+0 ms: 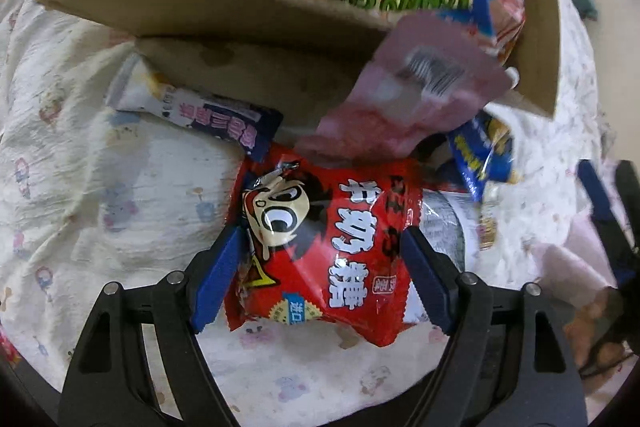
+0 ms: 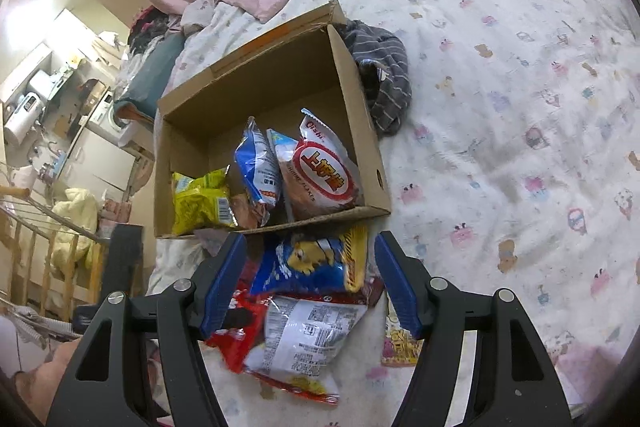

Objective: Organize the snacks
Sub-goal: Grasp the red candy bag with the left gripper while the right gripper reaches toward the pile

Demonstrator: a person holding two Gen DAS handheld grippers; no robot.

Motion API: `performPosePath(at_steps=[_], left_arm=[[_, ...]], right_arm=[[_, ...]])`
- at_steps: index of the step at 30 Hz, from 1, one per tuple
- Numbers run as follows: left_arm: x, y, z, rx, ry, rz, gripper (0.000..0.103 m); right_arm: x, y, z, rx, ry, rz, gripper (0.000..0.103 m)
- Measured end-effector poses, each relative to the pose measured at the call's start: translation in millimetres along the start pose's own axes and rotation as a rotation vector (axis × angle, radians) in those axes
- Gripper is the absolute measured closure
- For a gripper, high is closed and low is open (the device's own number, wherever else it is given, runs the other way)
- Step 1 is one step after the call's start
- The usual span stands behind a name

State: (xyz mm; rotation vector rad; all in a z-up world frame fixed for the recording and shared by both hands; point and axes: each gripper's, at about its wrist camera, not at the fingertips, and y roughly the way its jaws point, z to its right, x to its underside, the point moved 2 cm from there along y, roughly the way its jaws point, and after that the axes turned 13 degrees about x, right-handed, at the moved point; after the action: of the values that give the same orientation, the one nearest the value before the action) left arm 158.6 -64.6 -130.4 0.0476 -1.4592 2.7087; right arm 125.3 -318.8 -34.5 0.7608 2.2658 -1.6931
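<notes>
— Which step are you on?

— Picking up loose packets. My left claw [image 1: 320,255] points steeply down with its blue pads on either side of the red foil candy packet with a cartoon face [image 1: 320,247]. The jaws are spread; I can't tell if the pads press it yet.

— Where is it lying?

— On the bed's white printed sheet [image 1: 100,207], just in front of the open brown cardboard box [image 2: 352,131], which already holds several bags.

— And the right one?

— My right claw [image 2: 310,279] is spread too, gripping nothing, above a blue and yellow chip bag [image 2: 312,259] and a white-backed packet [image 2: 304,331].

— Next?

— Close on the red packet, then lift it over the box's near wall.
</notes>
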Motion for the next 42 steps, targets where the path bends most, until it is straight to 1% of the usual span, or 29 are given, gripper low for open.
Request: performPosePath(at_steps=[2, 5, 6, 7, 8, 9, 10, 11, 12, 13, 14, 15, 16, 18, 20, 23, 24, 25, 26, 27, 28, 29, 30, 31, 34, 38, 39, 42], left_arm=[[0, 3, 3, -0.014, 0.008, 0.011, 0.025], [4, 11, 12, -0.048, 0.043, 0.026, 0.026], [6, 15, 18, -0.061, 0.061, 0.025, 0.029], [7, 16, 22, -0.081, 0.081, 0.024, 0.036], [9, 17, 26, -0.102, 0.102, 0.024, 0.039], [10, 15, 27, -0.112, 0.111, 0.029, 0.049], [11, 12, 27, -0.118, 0.118, 0.037, 0.054], [12, 9, 28, -0.111, 0.121, 0.041, 0.056], [13, 6, 28, -0.109, 0.123, 0.045, 0.064], [14, 2, 28, -0.104, 0.127, 0.051, 0.069], [15, -1, 28, -0.096, 0.129, 0.056, 0.071], [18, -5, 28, -0.088, 0.127, 0.062, 0.075], [20, -8, 28, -0.083, 0.126, 0.067, 0.083], [27, -15, 32, -0.077, 0.13, 0.083, 0.092], [30, -22, 28, -0.057, 0.135, 0.086, 0.096], [35, -27, 23, -0.041, 0.128, 0.1, 0.096], [35, -30, 20, -0.038, 0.122, 0.104, 0.096], [36, -30, 19, -0.029, 0.118, 0.103, 0.093], [36, -29, 20, -0.028, 0.122, 0.094, 0.088], [36, -30, 18, -0.043, 0.134, 0.083, 0.063], [37, -31, 18, -0.056, 0.143, 0.082, 0.029], [37, -30, 21, -0.067, 0.156, 0.097, 0.017], [39, -28, 22, -0.074, 0.165, 0.111, 0.008], [40, -25, 24, -0.087, 0.174, 0.113, 0.008], [38, -2, 29, -0.117, 0.193, 0.044, 0.008], [32, 33, 33, -0.152, 0.189, -0.041, 0.008], [30, 41, 31, -0.174, 0.183, -0.058, 0.006], [24, 53, 28, -0.193, 0.157, -0.076, 0.005]], right_arm=[[3, -4, 2, 0.02, -0.013, 0.004, 0.034], [7, -7, 3, 0.018, -0.014, -0.005, 0.034], [7, -7, 3, 0.022, -0.017, -0.005, 0.034], [7, -8, 3, 0.025, -0.021, -0.007, 0.034], [8, -8, 3, 0.029, -0.023, -0.011, 0.034], [8, -9, 2, 0.03, -0.022, -0.012, 0.034], [8, -10, 2, 0.029, -0.023, -0.013, 0.034], [9, -10, 1, 0.03, -0.027, -0.017, 0.034], [10, -10, -1, 0.034, -0.032, -0.022, 0.034], [11, -9, -2, 0.038, -0.039, -0.03, 0.034], [13, -7, -4, 0.04, -0.049, -0.045, 0.034], [15, -4, -6, 0.037, -0.055, -0.061, 0.034], [17, -1, -8, 0.031, -0.057, -0.081, 0.034], [23, 7, -9, 0.025, -0.053, -0.132, 0.034], [30, 17, -10, 0.013, -0.046, -0.185, 0.034], [36, 23, -11, 0.031, -0.05, -0.207, 0.034], [36, 23, -11, 0.035, -0.052, -0.208, 0.034], [37, 23, -11, 0.038, -0.052, -0.206, 0.034], [37, 23, -11, 0.041, -0.048, -0.205, 0.034], [37, 23, -11, 0.041, -0.043, -0.206, 0.034], [37, 22, -10, 0.037, -0.037, -0.207, 0.034], [37, 22, -10, 0.035, -0.037, -0.206, 0.034], [37, 21, -10, 0.038, -0.038, -0.205, 0.034], [37, 21, -10, 0.041, -0.04, -0.205, 0.034], [36, 22, -6, 0.044, -0.035, -0.207, 0.034], [36, 22, 2, 0.048, -0.02, -0.214, 0.034], [36, 22, 4, 0.047, -0.017, -0.214, 0.034], [37, 22, 6, 0.049, -0.019, -0.218, 0.034]])
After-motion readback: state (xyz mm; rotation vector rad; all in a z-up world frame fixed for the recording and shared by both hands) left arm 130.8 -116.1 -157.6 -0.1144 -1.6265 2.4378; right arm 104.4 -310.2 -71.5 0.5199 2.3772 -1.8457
